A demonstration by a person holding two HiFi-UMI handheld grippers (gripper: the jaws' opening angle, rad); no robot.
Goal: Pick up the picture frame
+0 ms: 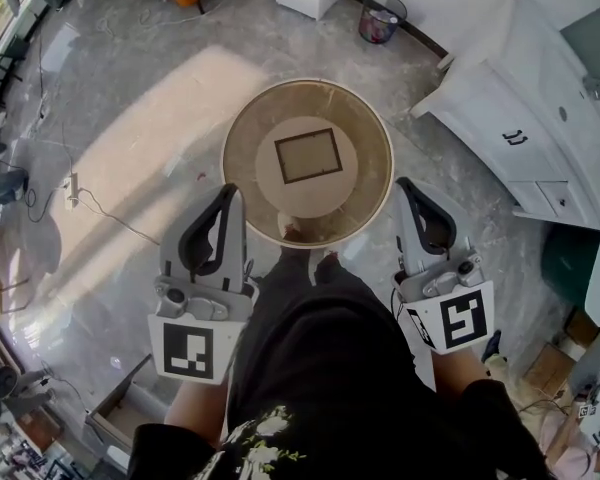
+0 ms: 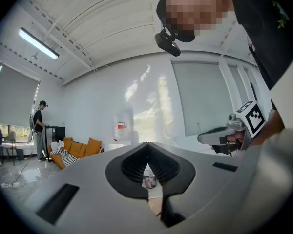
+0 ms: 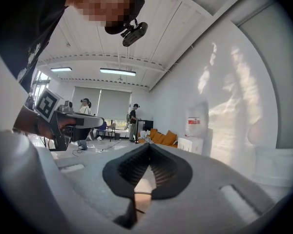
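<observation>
Picture frame, rectangular with a thin dark border round a pale grey-tan pane, is lying flat at the centre of the round table, on its tan middle disc. What the pane is showing cannot be made out. Beyond the table's far edge a dark mesh wastebasket is standing on the floor, holding something pinkish that is too small to identify. The left gripper is hanging by the table's near left rim and the right gripper by its near right rim, both well apart from the frame. Each is keeping its jaws pressed together on nothing. The person's dark clothing is covering the floor nearest the table.
</observation>
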